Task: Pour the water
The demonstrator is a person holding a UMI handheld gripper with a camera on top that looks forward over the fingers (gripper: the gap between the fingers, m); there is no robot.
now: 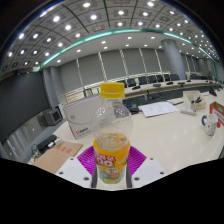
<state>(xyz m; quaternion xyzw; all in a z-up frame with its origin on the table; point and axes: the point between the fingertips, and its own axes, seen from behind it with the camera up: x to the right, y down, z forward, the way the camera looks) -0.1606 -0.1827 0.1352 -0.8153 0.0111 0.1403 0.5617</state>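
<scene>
The claw (112, 160) holds the bottle (112, 125) of orange drink tight between its two pink pads (88, 160), standing up above the white table (175, 135), so it looks ready to carry and must next tip slowly over a cup.
</scene>
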